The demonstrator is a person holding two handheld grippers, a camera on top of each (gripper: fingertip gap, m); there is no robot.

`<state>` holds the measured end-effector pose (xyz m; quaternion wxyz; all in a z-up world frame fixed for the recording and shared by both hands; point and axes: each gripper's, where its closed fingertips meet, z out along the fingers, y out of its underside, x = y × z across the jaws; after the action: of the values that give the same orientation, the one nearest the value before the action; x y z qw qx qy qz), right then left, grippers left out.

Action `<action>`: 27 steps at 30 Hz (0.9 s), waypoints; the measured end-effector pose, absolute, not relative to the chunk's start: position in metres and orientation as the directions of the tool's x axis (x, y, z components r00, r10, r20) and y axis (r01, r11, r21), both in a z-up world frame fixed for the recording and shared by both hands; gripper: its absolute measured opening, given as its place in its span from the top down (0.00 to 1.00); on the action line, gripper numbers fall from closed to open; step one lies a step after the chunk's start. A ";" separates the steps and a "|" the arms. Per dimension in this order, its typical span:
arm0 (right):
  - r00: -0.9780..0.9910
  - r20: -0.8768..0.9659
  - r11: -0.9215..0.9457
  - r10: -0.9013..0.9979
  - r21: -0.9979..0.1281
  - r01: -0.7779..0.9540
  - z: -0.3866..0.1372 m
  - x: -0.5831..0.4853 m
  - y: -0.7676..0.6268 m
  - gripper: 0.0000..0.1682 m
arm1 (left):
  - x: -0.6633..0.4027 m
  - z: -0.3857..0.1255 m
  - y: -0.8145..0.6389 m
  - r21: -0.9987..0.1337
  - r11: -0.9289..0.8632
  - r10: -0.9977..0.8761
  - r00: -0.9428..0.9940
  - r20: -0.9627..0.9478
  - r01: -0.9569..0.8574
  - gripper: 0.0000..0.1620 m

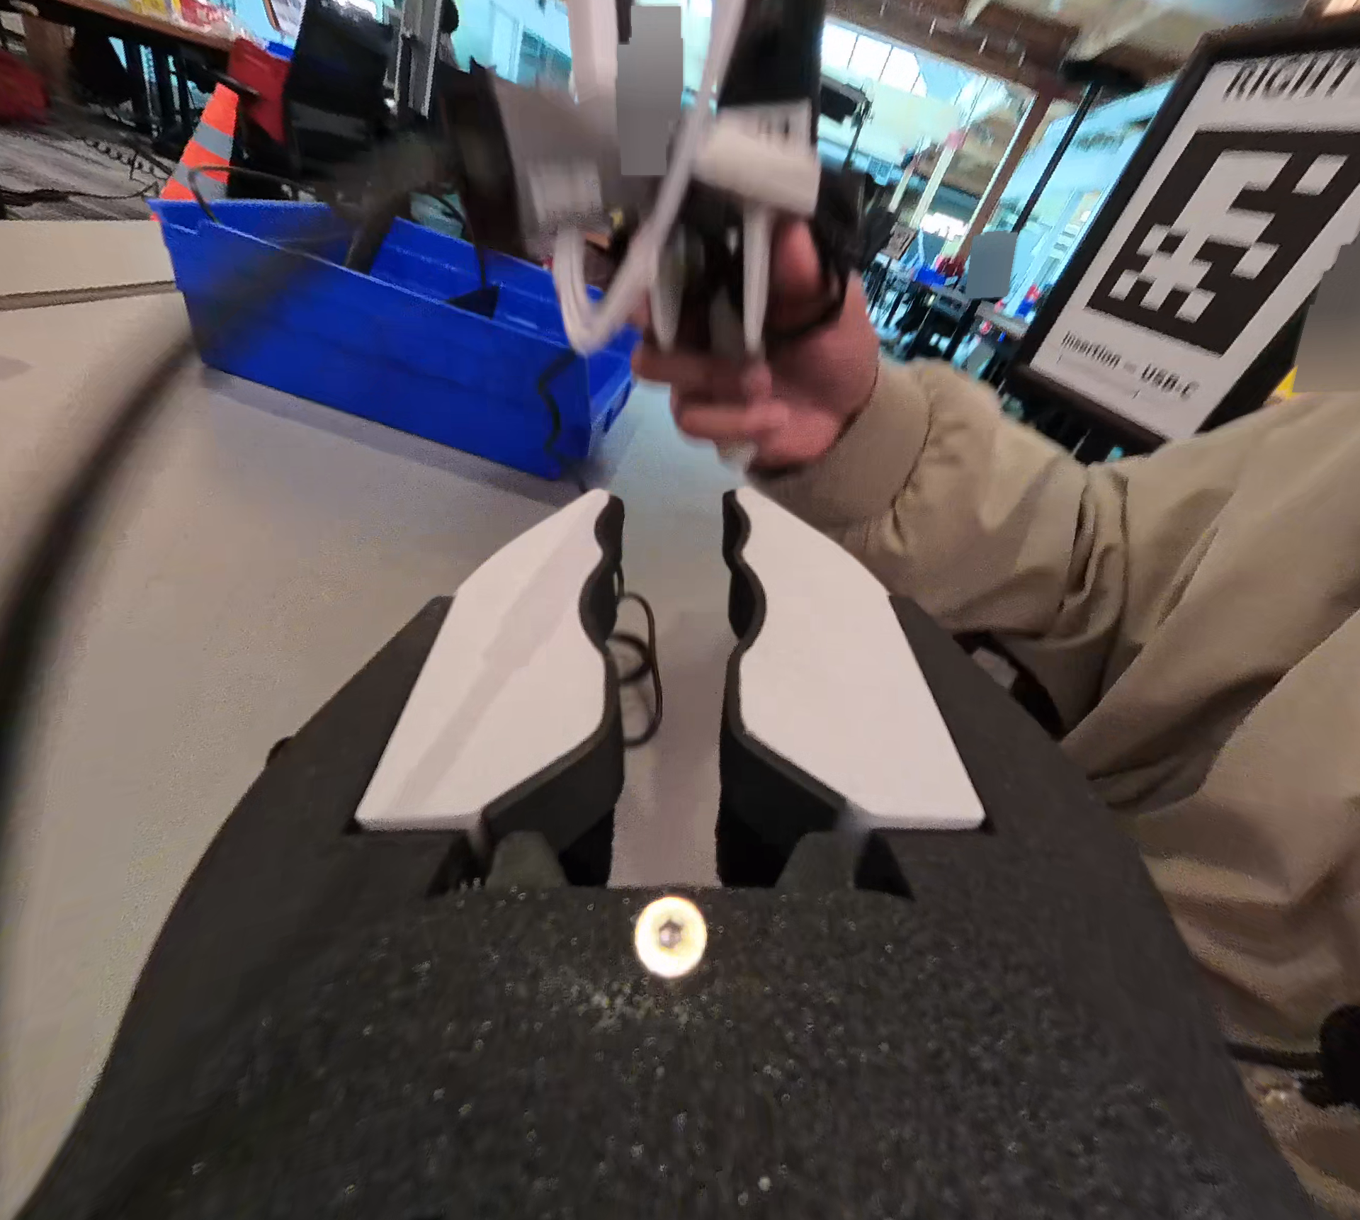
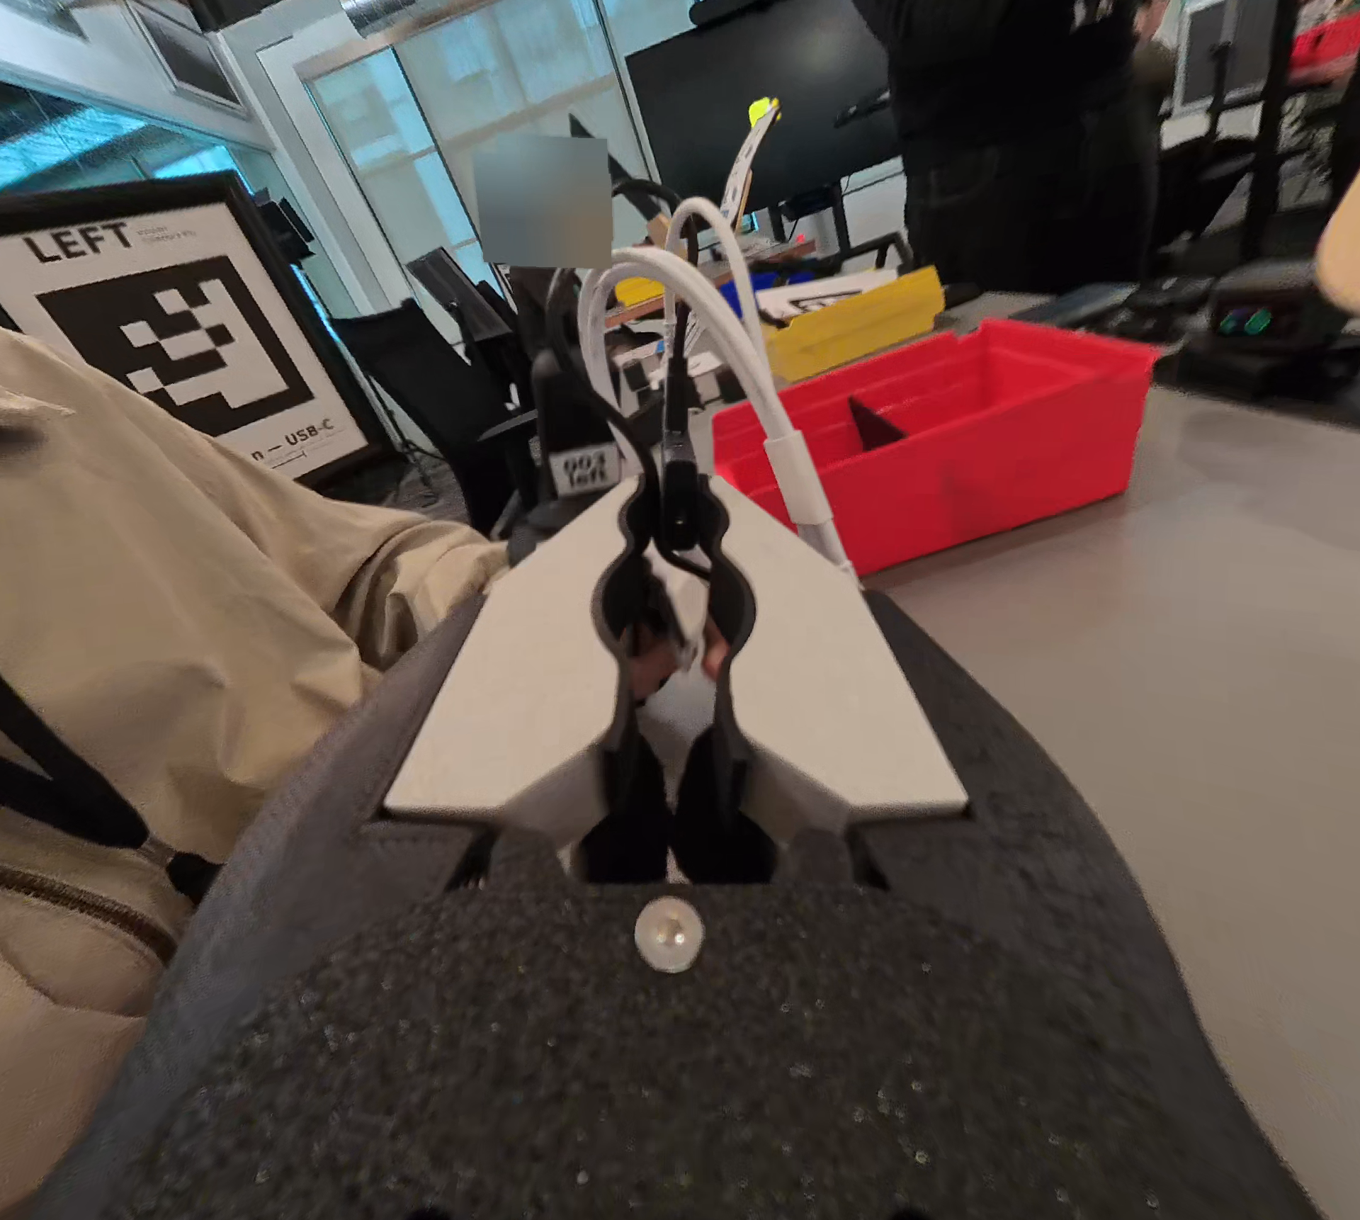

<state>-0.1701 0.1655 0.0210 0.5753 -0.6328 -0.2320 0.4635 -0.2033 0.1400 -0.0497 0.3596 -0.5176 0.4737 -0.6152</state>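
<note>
Found the left gripper (image 1: pixel 673 507) with jaws spread and empty, low over the desk (image 1: pixel 257 559); beyond it, near a blue bin (image 1: pixel 368 331), saw a hand (image 1: pixel 765 375) clutching a cable bundle (image 1: pixel 662 191). Found the right gripper (image 2: pixel 677 493) with jaws pinching a black cable (image 2: pixel 675 448), with a red bin (image 2: pixel 1030 448) near.

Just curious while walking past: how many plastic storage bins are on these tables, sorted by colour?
Blue plastic open-top bin: 1
Red plastic divided bin: 1
Yellow plastic bin: 1
Total: 3
</note>
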 end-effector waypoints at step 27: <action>0.774 -0.175 -0.029 0.609 -0.979 -0.199 0.146 0.168 0.297 0.94 | -0.204 -0.086 0.120 -0.965 -0.160 -0.938 -0.272 0.213 -0.207 0.88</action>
<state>0.1683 0.2966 0.1463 0.6790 -0.6525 -0.1568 0.2976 -0.2044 0.1198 -0.0862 0.3232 -0.5095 0.5619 -0.5659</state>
